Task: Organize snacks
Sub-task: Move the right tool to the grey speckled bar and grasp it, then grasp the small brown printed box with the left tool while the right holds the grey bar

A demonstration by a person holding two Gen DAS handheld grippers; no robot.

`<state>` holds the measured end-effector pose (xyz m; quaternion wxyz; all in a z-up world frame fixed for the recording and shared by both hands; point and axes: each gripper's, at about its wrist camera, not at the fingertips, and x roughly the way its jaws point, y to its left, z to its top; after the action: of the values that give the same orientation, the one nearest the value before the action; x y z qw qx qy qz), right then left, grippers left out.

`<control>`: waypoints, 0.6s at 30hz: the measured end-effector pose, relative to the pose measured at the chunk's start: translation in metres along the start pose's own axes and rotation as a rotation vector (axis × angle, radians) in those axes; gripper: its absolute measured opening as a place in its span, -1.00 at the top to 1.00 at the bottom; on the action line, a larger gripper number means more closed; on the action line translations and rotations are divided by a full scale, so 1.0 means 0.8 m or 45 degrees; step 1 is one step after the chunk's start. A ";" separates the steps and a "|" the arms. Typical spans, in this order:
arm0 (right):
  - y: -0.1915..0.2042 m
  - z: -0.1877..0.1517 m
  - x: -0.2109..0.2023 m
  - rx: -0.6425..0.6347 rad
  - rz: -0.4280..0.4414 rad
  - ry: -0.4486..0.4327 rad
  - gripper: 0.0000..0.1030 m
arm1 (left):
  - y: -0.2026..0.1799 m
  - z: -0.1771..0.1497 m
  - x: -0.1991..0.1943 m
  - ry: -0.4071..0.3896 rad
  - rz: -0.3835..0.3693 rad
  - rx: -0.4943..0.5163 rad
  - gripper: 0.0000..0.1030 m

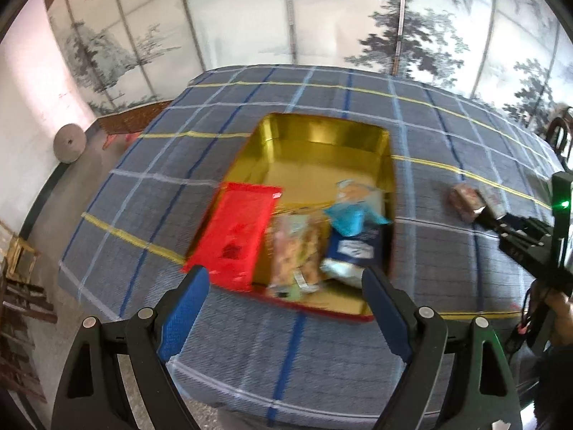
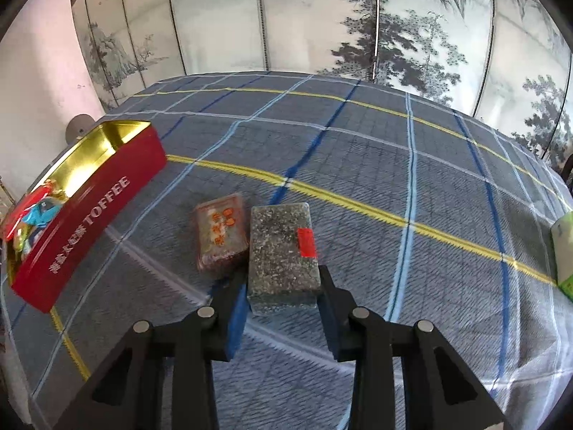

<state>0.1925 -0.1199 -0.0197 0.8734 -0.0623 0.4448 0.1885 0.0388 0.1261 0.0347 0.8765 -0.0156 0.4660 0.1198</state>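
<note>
An open toffee tin, gold inside and red outside, lies on the plaid tablecloth. In it are a red packet, a clear bag of pale snacks and a blue-and-white packet. My left gripper hovers open over the tin's near end, nothing between its fingers. To the right of the tin lie a brown packet with orange print and a grey speckled block with a red sticker. My right gripper is shut on the near end of that block, which rests on the cloth.
A green-and-white pack shows at the right edge of the table. A painted folding screen stands behind the table. On the floor to the left are a round stone disc and wooden furniture. A person's hand holds the right gripper.
</note>
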 end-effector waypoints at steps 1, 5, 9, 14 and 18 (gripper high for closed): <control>0.002 -0.003 -0.002 -0.003 0.005 0.000 0.31 | -0.007 0.000 0.001 -0.002 -0.007 0.012 -0.64; 0.008 -0.013 -0.012 -0.004 0.021 0.002 0.31 | -0.041 0.005 0.005 -0.008 -0.059 0.072 -0.65; 0.011 -0.024 -0.022 -0.022 0.023 0.004 0.31 | -0.077 0.010 0.013 -0.016 -0.110 0.120 -0.65; 0.000 -0.032 -0.029 -0.015 -0.052 0.002 0.31 | -0.115 0.015 0.026 -0.020 -0.172 0.160 -0.65; -0.022 -0.035 -0.034 0.023 -0.125 0.000 0.31 | -0.145 0.016 0.036 -0.028 -0.194 0.205 -0.65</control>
<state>0.1641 -0.1509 -0.0157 0.8821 -0.0760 0.4429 0.1415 0.0910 0.0211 0.0087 0.8865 0.0210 0.4620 0.0151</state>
